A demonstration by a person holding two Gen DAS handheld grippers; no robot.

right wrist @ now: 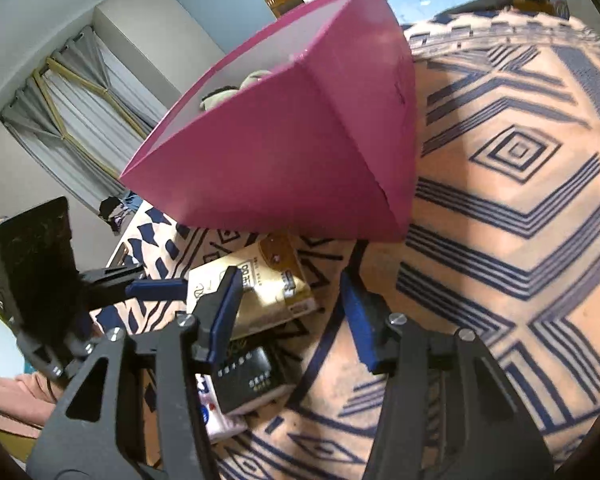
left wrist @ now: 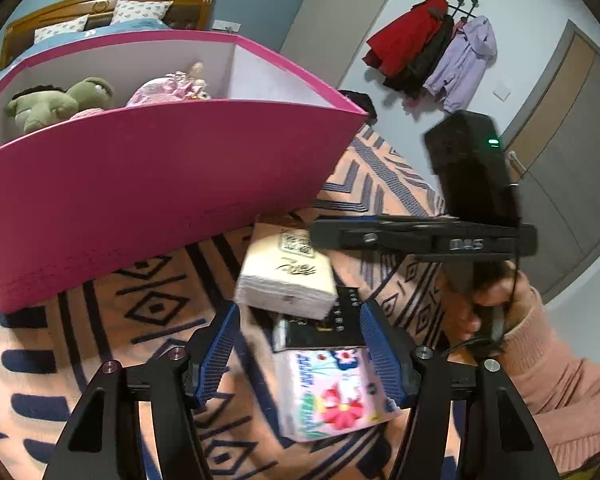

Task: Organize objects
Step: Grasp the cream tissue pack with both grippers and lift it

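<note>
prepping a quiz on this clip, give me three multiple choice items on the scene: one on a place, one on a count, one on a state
1. Where does the green plush toy lie?
A. in the pink box
B. on the rug
C. on the bed

2. How many tissue packs lie in front of the box?
A. one
B. three
C. five

3. What is between the right gripper fingers?
A. a plush toy
B. a jacket
C. nothing

Key: 1 A, it shows above the box rim. 2 B: cream pack, black pack, floral pack. 3 C, only rug shows between them.
</note>
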